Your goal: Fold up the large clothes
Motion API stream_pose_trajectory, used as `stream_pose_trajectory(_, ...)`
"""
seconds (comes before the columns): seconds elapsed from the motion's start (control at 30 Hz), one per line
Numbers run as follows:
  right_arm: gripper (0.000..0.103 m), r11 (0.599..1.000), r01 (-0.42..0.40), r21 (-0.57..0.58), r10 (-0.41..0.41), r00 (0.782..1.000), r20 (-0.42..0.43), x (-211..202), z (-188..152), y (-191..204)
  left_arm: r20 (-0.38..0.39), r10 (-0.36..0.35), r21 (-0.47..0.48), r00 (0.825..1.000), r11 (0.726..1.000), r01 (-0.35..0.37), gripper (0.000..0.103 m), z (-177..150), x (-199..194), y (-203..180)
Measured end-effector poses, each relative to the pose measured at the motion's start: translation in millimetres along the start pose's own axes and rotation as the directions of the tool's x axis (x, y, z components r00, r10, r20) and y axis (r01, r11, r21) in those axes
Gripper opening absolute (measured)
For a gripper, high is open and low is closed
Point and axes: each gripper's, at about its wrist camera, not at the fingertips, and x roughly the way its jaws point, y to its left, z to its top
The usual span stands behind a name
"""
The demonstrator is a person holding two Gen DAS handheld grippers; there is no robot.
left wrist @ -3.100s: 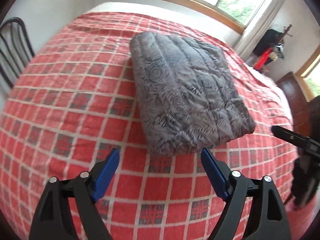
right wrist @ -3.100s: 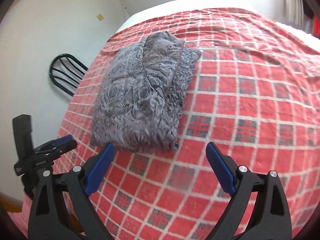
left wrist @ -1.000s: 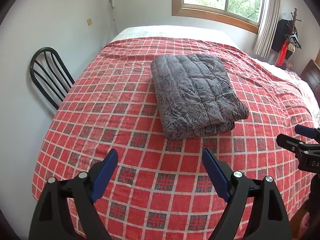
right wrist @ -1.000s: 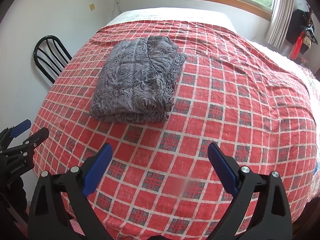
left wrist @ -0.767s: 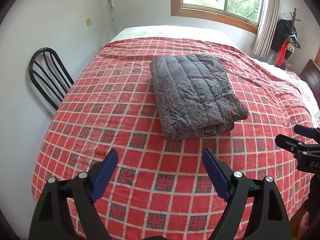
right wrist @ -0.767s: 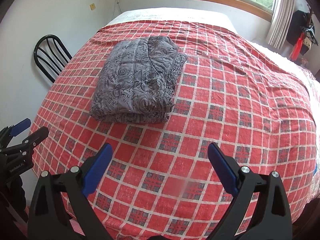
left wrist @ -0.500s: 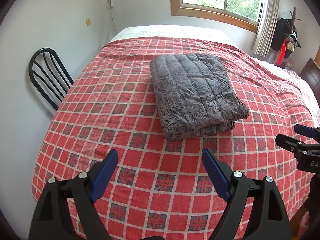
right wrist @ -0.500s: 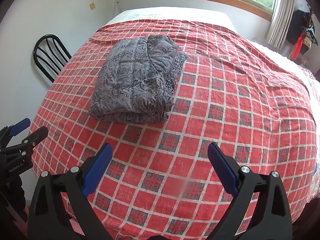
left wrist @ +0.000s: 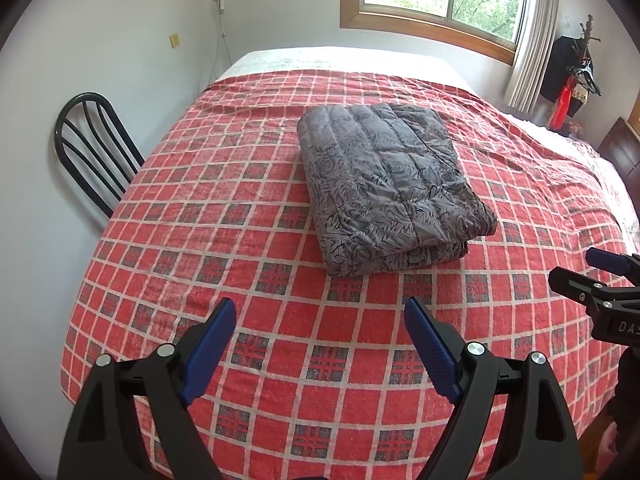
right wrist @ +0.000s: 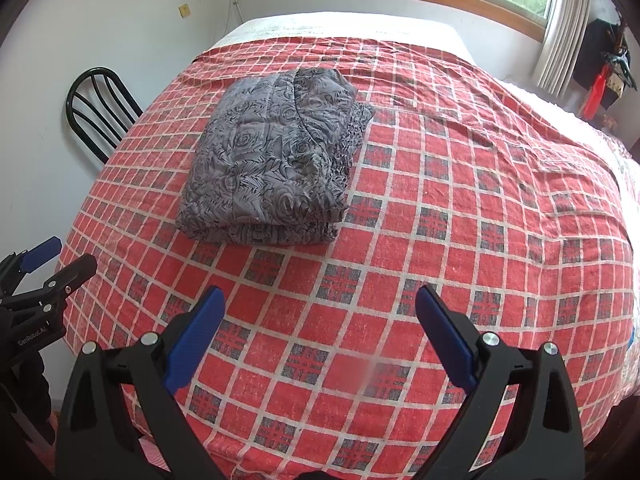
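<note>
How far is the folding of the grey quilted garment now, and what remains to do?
Done: the grey quilted garment lies as a compact layered rectangle on the red checked bedspread. In hand: nothing; the left gripper and right gripper are open, short of it. Left: seemingly nothing, perhaps tidying the looser right edge.

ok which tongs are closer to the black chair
Left. The left tongs hang over the bed on the chair side; the right tongs hang farther across, away from it.
</note>
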Motion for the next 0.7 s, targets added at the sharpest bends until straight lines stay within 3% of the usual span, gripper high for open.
stream_pose_trajectory(0.7,0.095,1.000,-0.005,-0.004,0.005,1.000,-0.005,3.6,-1.3,-1.8,-0.006,-0.007,0.001,1.000,1.000,0.007,0.086,-0.1,2.4,1.6)
